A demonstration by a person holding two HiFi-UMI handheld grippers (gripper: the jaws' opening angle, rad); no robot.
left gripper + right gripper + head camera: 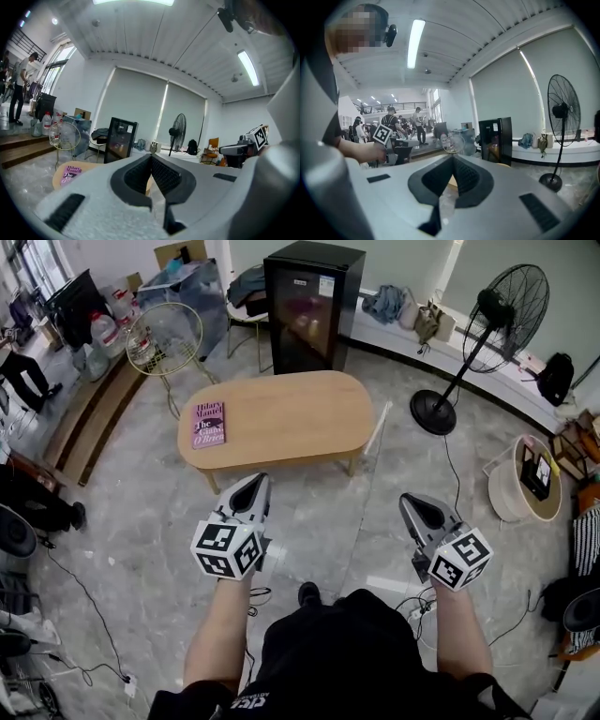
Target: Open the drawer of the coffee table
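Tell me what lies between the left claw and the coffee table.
Nothing but bare grey floor, seen in the head view. The left claw, shut and empty, hangs short of the table and its near edge.

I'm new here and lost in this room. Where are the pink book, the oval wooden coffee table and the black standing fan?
Pink book [208, 424]: head view, middle of its cover.
Oval wooden coffee table [291, 418]: head view, bare tabletop.
Black standing fan [507, 306]: head view, round cage.
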